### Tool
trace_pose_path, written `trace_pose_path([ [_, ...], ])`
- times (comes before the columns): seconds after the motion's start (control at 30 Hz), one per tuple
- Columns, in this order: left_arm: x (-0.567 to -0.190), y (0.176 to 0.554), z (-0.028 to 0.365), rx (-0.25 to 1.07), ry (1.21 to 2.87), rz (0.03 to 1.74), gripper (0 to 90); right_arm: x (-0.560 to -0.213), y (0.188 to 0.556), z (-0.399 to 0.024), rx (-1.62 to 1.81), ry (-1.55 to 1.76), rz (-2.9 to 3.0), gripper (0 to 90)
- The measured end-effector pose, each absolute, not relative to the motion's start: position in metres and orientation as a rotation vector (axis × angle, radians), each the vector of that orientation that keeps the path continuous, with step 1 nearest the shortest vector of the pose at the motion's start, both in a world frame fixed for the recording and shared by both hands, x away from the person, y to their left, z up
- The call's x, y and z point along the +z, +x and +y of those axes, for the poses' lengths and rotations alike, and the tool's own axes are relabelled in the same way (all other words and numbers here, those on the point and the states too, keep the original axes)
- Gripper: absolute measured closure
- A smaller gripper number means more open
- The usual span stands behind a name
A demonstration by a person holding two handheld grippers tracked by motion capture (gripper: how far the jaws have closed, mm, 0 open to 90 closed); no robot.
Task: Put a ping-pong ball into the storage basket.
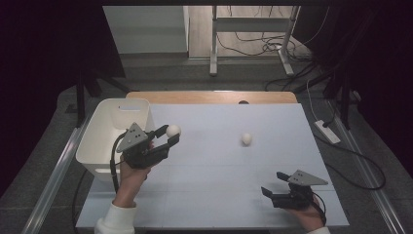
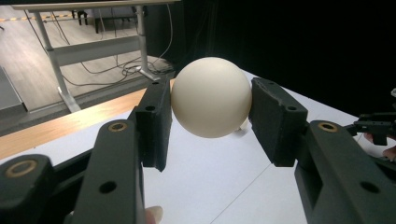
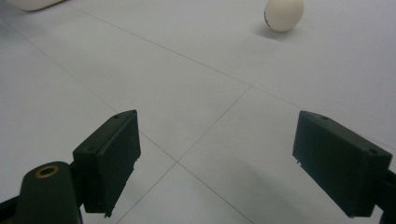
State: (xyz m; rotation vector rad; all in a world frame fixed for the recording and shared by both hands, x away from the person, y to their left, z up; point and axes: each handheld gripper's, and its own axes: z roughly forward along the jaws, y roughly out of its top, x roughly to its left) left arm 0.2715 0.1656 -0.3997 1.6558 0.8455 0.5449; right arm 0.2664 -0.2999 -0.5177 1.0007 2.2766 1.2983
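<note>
Cream-white, smooth round ball (image 2: 211,97) between the left tongs (image 2: 208,122)

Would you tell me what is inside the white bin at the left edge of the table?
The white bin shows only bare white walls. Its floor near the left gripper is hidden by that gripper, so I cannot rule out something lying there.

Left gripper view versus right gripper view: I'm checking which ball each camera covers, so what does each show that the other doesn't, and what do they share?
The left gripper view alone shows a white ball clamped between the left gripper jaws, held above the table, with the wooden table edge and a metal frame beyond. The right gripper view alone shows the right gripper jaws wide apart with nothing between them, and a second ball lying loose ahead. Both share the pale table sheet.
</note>
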Motion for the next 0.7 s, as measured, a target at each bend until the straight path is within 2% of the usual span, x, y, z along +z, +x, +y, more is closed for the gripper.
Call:
trace_pose_path([
  [0.7,-0.393,0.267,0.178,0.574,1.618,0.848,50.8,-0.518,0.266,-0.299,1.307,1.001,2.272,15.2],
])
